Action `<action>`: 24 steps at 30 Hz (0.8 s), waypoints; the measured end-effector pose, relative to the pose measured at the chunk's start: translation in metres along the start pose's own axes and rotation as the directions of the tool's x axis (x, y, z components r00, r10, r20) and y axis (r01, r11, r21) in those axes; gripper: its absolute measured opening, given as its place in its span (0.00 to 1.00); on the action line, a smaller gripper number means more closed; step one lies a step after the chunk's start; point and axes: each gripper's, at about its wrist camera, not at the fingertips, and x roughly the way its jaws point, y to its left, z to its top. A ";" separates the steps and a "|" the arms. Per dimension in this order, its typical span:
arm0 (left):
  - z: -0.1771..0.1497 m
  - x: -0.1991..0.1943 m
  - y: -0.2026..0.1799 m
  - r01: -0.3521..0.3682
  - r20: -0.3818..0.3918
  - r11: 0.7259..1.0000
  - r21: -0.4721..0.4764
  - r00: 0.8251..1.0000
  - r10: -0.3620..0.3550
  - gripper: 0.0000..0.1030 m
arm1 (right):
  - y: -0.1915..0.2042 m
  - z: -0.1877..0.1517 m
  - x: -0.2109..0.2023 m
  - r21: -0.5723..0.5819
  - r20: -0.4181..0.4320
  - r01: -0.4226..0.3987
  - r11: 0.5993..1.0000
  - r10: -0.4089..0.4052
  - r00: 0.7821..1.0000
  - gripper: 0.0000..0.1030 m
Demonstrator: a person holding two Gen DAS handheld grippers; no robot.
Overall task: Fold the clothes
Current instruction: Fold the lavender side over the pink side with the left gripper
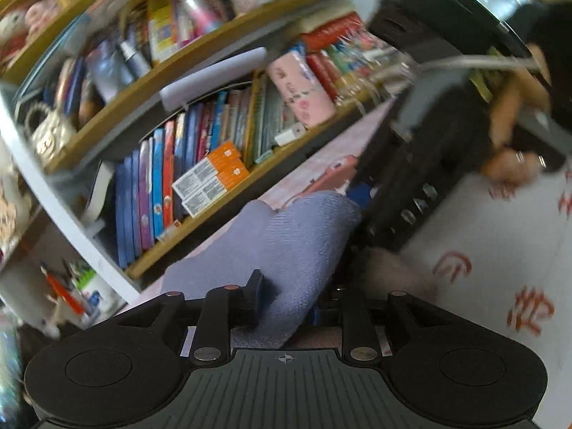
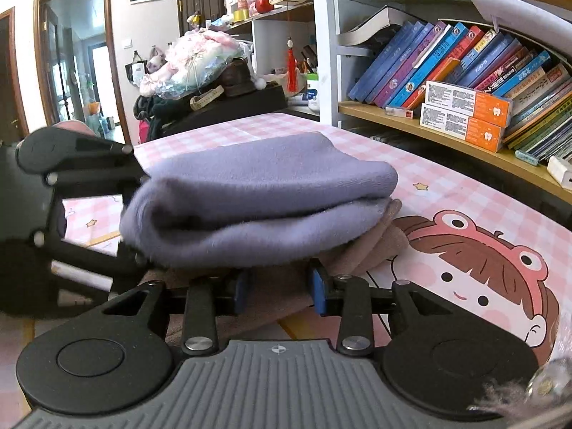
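Fingers [image 1: 255, 286] of the left gripper [image 1: 289, 300]: narrow gap, stuffed with the lavender knit [image 1: 296, 236], which looks pinched between the pads. In the right wrist view this gripper is rolled on its side, clamped on the left end of the bundle. Fingers [image 2: 318, 293] of the right gripper [image 2: 280, 293]: part open, low to the tabletop [image 2: 447, 193]. A brown garment [image 2: 371, 250] lies in the gap, and the pads don't seem to press it.

Risks:
- The top flap could spring back or slide off if the left fingers let go before the fold settles. The knit is thick and springy.
- The fuzzy fabric may snag on the pads, so pulling the left fingers out could drag the fold open.
- If the right fingers close on the brown piece and tug, the lavender stack on top shifts.

Lavender knit: just ahead of the right fingers and lying over the brown garment. It is doubled over, with a rounded fold at the far right and a puffy, open-looking roll at the left-finger end. Layers are uneven, not flat. The brown edge pokes out to the right of the right fingers. Beyond that come the pink check cover with its cartoon print and then the bookshelf [image 2: 447, 136].
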 end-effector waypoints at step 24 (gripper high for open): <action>0.006 -0.011 0.039 0.126 0.093 0.966 -0.225 0.990 -0.108 0.20 | 0.004 -0.013 -0.016 -0.041 -0.041 -0.037 0.998 0.035 0.999 0.53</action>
